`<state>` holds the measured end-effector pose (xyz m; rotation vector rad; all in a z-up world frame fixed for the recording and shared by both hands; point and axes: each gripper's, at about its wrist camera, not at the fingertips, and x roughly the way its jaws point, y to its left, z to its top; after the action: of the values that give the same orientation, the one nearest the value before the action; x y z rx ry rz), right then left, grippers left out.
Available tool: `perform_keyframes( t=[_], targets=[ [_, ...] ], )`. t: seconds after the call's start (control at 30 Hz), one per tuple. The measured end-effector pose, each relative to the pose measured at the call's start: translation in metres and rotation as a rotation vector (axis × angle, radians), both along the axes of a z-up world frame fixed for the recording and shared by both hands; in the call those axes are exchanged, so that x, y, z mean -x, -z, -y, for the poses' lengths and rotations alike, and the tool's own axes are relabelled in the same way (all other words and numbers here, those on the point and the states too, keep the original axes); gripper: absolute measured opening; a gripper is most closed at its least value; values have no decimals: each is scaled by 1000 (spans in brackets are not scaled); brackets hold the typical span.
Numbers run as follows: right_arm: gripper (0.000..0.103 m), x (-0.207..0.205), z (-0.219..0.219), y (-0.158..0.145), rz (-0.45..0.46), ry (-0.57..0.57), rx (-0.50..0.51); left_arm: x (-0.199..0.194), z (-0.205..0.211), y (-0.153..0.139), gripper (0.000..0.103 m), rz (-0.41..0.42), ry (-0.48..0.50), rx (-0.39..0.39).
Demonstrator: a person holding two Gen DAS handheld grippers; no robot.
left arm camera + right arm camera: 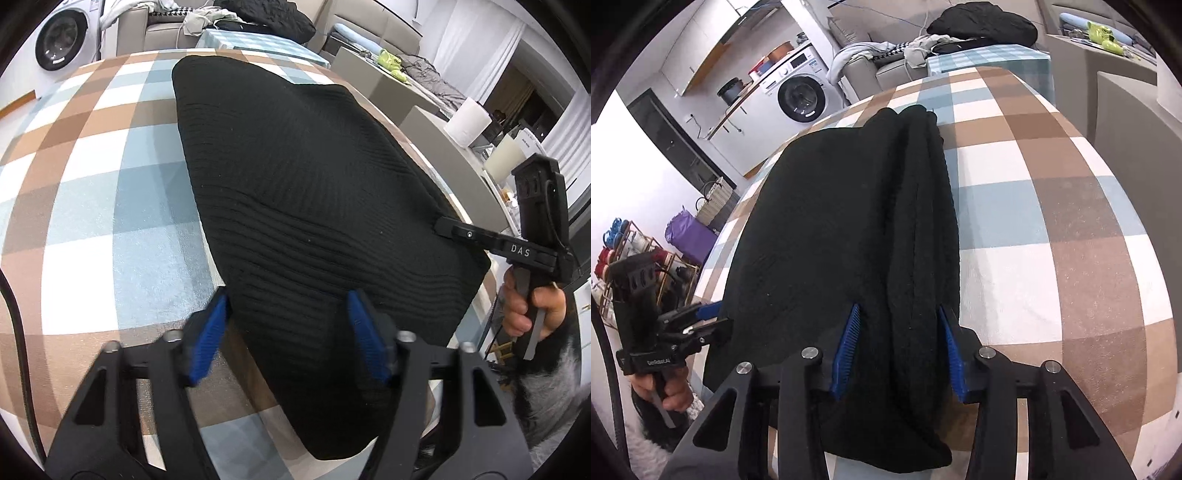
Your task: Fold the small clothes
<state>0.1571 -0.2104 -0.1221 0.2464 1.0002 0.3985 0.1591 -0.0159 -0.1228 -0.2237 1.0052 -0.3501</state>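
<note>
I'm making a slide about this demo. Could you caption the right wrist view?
Right gripper straddles the bunched edge of a black knit garment on a checked tablecloth.

A black ribbed knit garment [306, 206] lies flat on the checked table [92, 206], folded lengthwise, layered edges stacked along its right side.

Black knit garment [827, 229] on checked tablecloth [1052, 229], its folded edge between right tool's [899, 347] parted blue pads [846, 350].
</note>
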Motion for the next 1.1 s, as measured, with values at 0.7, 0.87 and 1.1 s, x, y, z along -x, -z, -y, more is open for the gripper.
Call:
perform_keyframes(
  t=[0.7,0.87,1.1],
  targets=[
    [22,-53,-100,3,74,-6,64,-60,-67,-9,19,123,-195,-152],
    [22,-56,-109,2,90,-2,79,-63,-74,-9,19,141,-212,-153],
    [26,-50,-104,-2,97,-14,93,-59,-78,-11,19,153,-219,-165]
  ],
)
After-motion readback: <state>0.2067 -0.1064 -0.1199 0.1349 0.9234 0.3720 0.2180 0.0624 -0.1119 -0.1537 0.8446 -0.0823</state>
